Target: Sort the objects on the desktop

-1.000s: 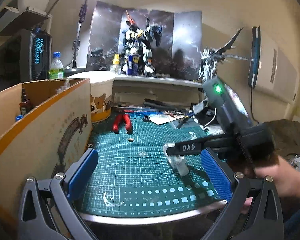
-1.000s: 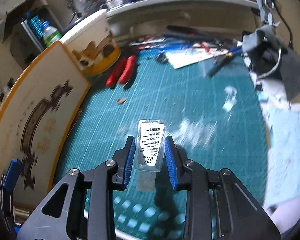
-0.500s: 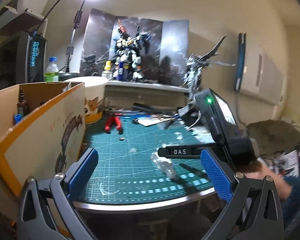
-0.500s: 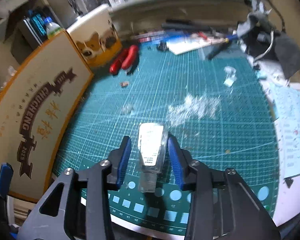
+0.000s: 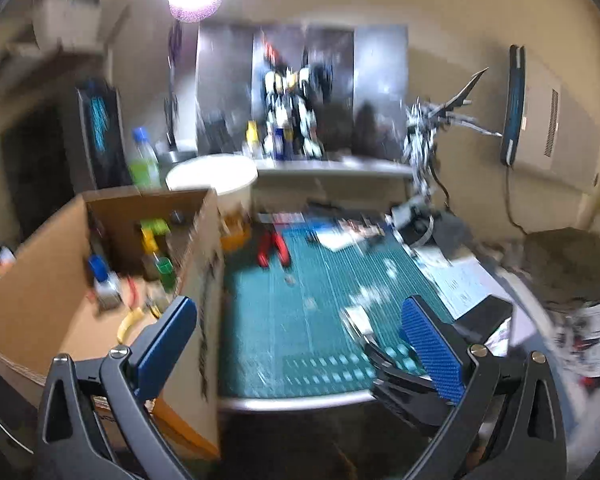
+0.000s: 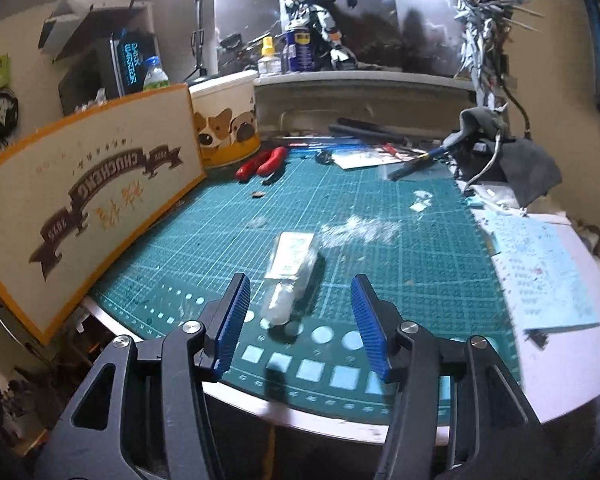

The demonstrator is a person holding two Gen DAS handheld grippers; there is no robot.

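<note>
Left wrist: our left gripper (image 5: 298,336) spread wide, empty, beside cardboard box (image 5: 40,300), probably sorting bin. Right wrist: our right gripper (image 6: 300,312) jaws just been opening; sanitizer bottle (image 6: 290,270) flat on cutting mat (image 6: 400,260), between pads, untouched.

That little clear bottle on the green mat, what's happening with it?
A person is tidying a messy desk, holding a gripping tool in each hand. The right tool has just been opening, and the small clear bottle now lies on its side on the green cutting mat, between the tool's pads but not squeezed. The left tool is open and empty beside the cardboard box, where other small things already sit.
</note>
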